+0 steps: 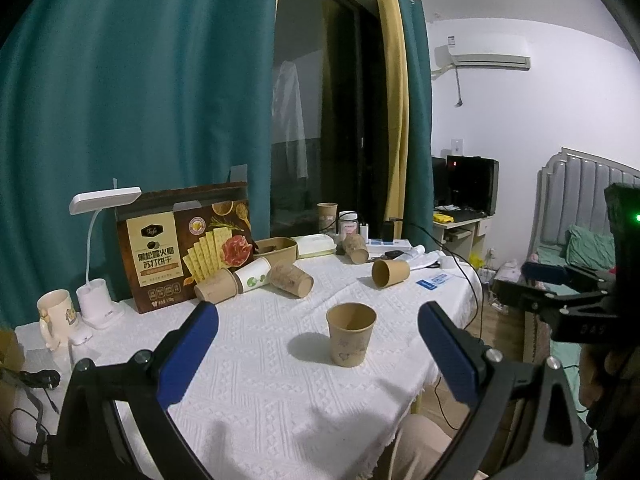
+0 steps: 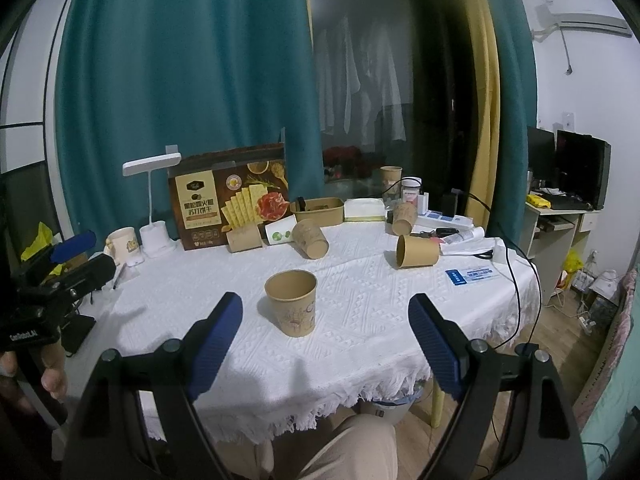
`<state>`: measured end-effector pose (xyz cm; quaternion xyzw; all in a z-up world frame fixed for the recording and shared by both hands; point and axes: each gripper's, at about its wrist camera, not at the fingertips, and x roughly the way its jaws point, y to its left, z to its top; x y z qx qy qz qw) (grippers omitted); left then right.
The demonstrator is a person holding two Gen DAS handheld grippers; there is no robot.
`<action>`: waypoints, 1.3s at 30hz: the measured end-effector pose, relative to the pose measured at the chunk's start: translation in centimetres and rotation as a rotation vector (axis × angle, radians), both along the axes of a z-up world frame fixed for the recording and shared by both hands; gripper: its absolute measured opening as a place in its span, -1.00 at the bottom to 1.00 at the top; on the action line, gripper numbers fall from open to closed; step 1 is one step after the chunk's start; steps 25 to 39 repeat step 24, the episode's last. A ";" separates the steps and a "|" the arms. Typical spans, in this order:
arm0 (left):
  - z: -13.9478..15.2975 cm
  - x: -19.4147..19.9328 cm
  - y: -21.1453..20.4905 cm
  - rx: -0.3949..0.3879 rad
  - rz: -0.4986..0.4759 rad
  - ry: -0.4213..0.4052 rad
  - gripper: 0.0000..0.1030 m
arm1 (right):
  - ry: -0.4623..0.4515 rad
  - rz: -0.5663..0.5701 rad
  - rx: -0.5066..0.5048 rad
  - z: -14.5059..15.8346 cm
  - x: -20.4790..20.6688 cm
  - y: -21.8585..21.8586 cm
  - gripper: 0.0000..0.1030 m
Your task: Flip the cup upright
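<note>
Nearest the lens in both views are the blue pads – the left hand-held gripper (image 1: 318,328) is spread wide with nothing between its fingers, and the right hand-held gripper (image 2: 326,320) is released the same way, holding nothing.

Going left to right across the worktop (image 1: 260,392), which has a white knitted cloth on it: a cream mug (image 1: 54,312) sits at the far left edge, just beside a white desk lamp (image 1: 100,240). Next comes a brown cracker box (image 1: 184,248) standing against the teal curtain. In front of the box there's a row of tipped paper cups – a brown one (image 1: 216,290), a white one with green dots (image 1: 254,274) and another brown one (image 1: 292,279), all lying on their sides. Further right a brown cup on its side (image 1: 390,273) lies alone, mouth toward the left.

The task cup (image 1: 351,334) stands upright near the front middle of the cloth, mouth up, apart from both grippers. From the right wrist view the same cup (image 2: 292,302) sits just ahead of the left pad.
</note>
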<state>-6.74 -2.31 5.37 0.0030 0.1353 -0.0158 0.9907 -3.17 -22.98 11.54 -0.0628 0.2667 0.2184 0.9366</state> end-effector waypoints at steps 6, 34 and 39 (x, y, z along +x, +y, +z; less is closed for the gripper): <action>-0.2 0.1 -0.1 0.001 0.001 0.004 0.94 | 0.006 0.007 -0.005 -0.3 0.3 0.2 0.62; -0.8 1.3 0.3 -0.010 0.001 0.022 0.94 | 0.025 0.016 -0.015 -0.8 1.4 0.6 0.62; -0.8 1.3 0.3 -0.010 0.001 0.022 0.94 | 0.025 0.016 -0.015 -0.8 1.4 0.6 0.62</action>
